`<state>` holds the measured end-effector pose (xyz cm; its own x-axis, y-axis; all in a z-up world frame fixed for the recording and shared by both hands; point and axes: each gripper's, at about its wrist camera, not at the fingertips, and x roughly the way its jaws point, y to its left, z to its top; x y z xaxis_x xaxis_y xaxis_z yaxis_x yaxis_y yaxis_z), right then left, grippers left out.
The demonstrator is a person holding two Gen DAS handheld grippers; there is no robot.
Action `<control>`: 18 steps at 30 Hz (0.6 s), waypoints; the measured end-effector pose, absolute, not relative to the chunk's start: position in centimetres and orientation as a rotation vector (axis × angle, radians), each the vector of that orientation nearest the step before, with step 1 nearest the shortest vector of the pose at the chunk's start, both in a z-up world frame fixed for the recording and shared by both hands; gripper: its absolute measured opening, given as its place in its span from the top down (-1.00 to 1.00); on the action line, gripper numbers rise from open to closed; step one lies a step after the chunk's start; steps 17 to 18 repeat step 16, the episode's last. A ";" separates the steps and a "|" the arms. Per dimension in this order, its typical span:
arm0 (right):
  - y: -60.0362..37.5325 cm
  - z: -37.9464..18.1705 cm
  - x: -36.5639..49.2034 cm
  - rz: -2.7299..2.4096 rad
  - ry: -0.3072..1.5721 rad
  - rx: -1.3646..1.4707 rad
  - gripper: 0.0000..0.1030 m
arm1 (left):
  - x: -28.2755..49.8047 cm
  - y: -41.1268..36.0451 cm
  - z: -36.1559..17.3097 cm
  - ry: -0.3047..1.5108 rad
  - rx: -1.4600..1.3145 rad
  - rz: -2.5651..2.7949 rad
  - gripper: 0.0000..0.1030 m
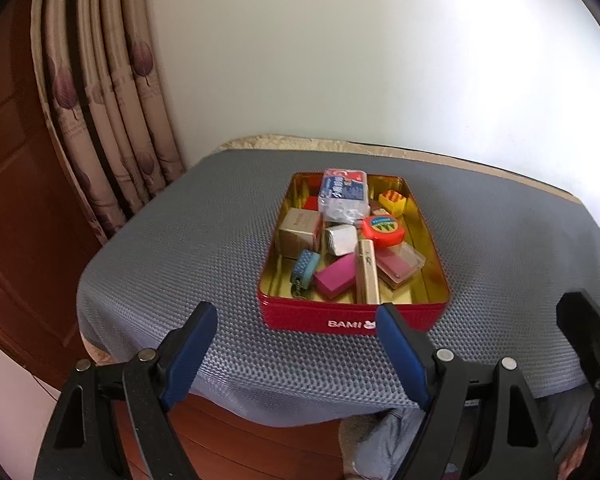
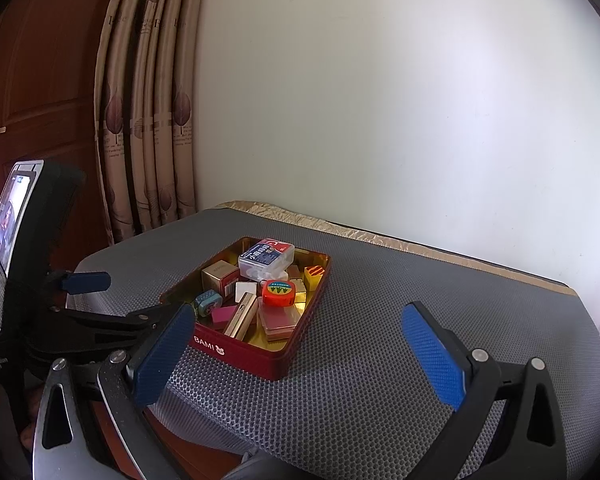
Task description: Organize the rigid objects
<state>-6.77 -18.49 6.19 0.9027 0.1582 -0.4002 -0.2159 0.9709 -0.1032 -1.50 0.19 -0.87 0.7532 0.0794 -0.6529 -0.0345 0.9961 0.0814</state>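
- Counter [image 1: 172, 248], covered by a grey dimpled mat, stands against a pale wall; curtain [image 1: 100, 120] with a leaf print hangs at its far left corner.
- Red tin [image 1: 352, 318] marked "BAMI", lid off, gold inside, sits on the mat near the counter's front edge, well apart from both claws' pads.
- Left claw [image 1: 296, 360]: 2 blue-padded fingers spread wide, nothing between them, held low at the counter's near edge; the right pad overlaps the tin's front wall in the left wrist view, contact cannot be told.
- Right claw [image 2: 300, 352]: fingers apart, holding nothing, to the right of the tin and above the mat.
- Clear plastic box [image 1: 344, 196] with a blue-and-red label lies on top of the pile at the tin's far end.
- Cardboard box [image 1: 300, 232] on the tin's left side.
- Clear case with pink contents [image 1: 400, 266] on the right.
- Gold bar-shaped object [image 1: 367, 276] leans on the front wall, beside a pink block [image 1: 334, 280].
- Orange tape measure [image 1: 384, 230] near the middle.
- Yellow block [image 1: 394, 202], far right corner.
- Blue oval item [image 1: 305, 268], near left.
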 end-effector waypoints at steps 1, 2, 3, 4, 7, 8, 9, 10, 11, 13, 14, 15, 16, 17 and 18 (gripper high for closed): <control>-18.5 6.2 -6.7 0.196 0.401 -0.147 -0.99 | -1.7 0.2 -0.8 0.698 0.071 0.074 -0.64; -18.5 6.2 -6.7 0.195 0.401 -0.146 -0.99 | -1.8 0.1 -0.7 0.690 0.073 0.083 -0.69; -18.5 6.2 -6.7 0.195 0.401 -0.146 -0.99 | -1.9 0.0 -0.7 0.677 0.081 0.094 -0.71; -18.6 6.2 -6.7 0.195 0.401 -0.146 -0.99 | -2.0 0.0 -0.6 0.671 0.083 0.098 -0.72; -18.7 6.2 -6.7 0.195 0.401 -0.145 -0.99 | -2.2 0.1 -0.4 0.654 0.078 0.103 -0.72; -18.7 6.2 -6.7 0.195 0.401 -0.145 -0.99 | -2.2 0.2 -0.4 0.648 0.079 0.114 -0.72; -18.7 6.2 -6.7 0.196 0.400 -0.145 -0.99 | -2.2 0.3 -0.4 0.648 0.074 0.110 -0.72; -18.7 6.2 -6.7 0.196 0.401 -0.146 -0.99 | -2.2 0.4 -0.3 0.648 0.071 0.109 -0.72; -18.7 6.2 -6.7 0.196 0.402 -0.146 -0.99 | -2.3 0.4 -0.3 0.640 0.073 0.114 -0.72; -18.8 6.2 -6.7 0.197 0.403 -0.146 -0.99 | -2.4 0.4 -0.2 0.637 0.072 0.111 -0.72; -18.8 6.2 -6.8 0.197 0.401 -0.145 -0.99 | -2.3 0.3 -0.2 0.639 0.070 0.107 -0.72; -18.7 6.3 -6.7 0.196 0.401 -0.147 -0.99 | -2.3 0.3 -0.2 0.649 0.068 0.098 -0.72; -18.8 6.2 -6.7 0.196 0.401 -0.147 -0.99 | -2.2 0.3 -0.3 0.662 0.065 0.086 -0.72; -18.8 6.2 -6.7 0.196 0.401 -0.147 -0.99 | -2.2 0.3 -0.3 0.662 0.065 0.086 -0.72; -18.8 6.2 -6.7 0.196 0.401 -0.147 -0.99 | -2.2 0.3 -0.3 0.662 0.065 0.086 -0.72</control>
